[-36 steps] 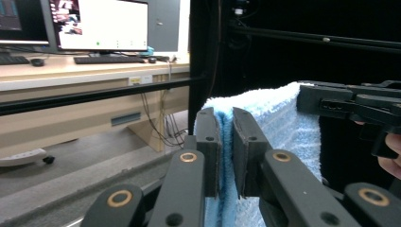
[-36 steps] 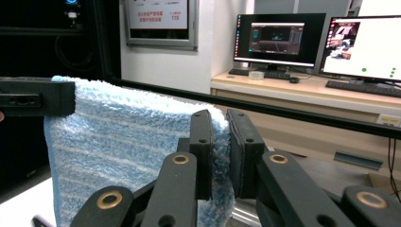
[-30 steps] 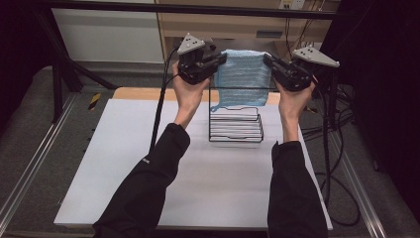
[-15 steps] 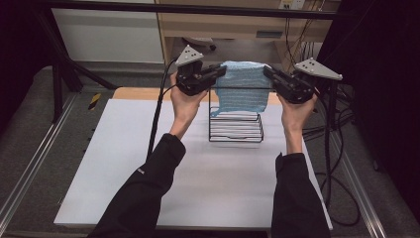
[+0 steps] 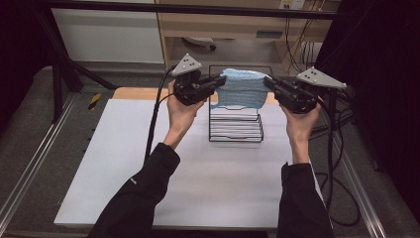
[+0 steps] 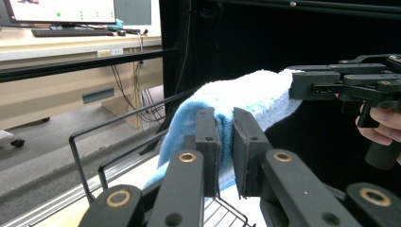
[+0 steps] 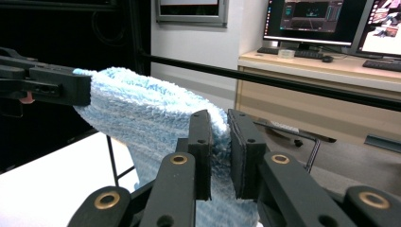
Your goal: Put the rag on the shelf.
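Observation:
A light blue towel [image 5: 241,89] hangs stretched between my two grippers above a black wire rack [image 5: 236,122] on the white table [image 5: 124,163]. My left gripper [image 5: 218,82] is shut on the towel's left top corner, and my right gripper [image 5: 269,82] is shut on its right top corner. In the left gripper view the towel [image 6: 236,99] is pinched between the two black pads, with the other gripper [image 6: 331,82] holding its far end. The right gripper view shows the towel [image 7: 151,118] clamped in the jaws, the other gripper [image 7: 52,85] at the far corner.
The rack's tall back frame [image 5: 214,69] rises behind the towel. A wooden desk with monitors [image 7: 326,16] stands beyond the table. Black cables [image 5: 337,148] trail off the table's right side. A black metal frame [image 5: 64,64] stands at the far left.
Both grippers have carried the towel away from me and slightly lower, toward the back of the rack. The grip on both corners is the same.

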The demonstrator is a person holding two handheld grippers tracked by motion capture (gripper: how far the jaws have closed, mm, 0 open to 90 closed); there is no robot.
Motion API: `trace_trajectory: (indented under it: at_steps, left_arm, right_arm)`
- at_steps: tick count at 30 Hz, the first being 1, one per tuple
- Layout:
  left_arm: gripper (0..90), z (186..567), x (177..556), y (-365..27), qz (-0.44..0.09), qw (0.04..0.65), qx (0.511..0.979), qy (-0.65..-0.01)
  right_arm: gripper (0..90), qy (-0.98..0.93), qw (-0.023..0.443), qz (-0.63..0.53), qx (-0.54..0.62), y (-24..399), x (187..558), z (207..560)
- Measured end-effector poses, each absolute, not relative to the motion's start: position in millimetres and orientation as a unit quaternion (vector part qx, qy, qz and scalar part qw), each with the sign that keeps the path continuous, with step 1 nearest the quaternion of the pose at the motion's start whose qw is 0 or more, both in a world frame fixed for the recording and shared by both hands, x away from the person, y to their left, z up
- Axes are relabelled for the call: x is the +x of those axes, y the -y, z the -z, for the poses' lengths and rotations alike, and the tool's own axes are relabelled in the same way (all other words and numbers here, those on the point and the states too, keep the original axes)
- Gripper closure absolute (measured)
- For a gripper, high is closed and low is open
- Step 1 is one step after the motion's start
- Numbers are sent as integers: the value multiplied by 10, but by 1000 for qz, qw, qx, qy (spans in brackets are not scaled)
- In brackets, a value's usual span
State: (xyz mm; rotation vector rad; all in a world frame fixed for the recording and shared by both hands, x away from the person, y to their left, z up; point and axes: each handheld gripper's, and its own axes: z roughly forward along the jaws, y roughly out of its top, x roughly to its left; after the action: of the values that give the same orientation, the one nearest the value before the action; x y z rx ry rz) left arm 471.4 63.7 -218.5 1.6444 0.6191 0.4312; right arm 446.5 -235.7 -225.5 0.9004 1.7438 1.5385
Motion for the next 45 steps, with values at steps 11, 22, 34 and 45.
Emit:
trace_trajectory:
  at_steps: [11, 22, 34, 45]
  left_arm:
    - [804, 2360, 4648, -633, -177, 602, 728, -276]
    - [716, 2183, 4569, -728, -175, 608, 722, -279]
    - [823, 1997, 4704, -493, -171, 572, 747, -293]
    - [893, 2249, 4704, -465, -163, 523, 785, -289]
  right_arm:
    - [805, -682, 299, -575, 338, 2374, 4407, 2363]
    - [806, -700, 291, -562, 331, 2388, 4392, 2448]
    - [792, -714, 291, -551, 318, 2381, 4370, 2497]
    - [695, -716, 268, -557, 325, 2392, 4375, 2521]
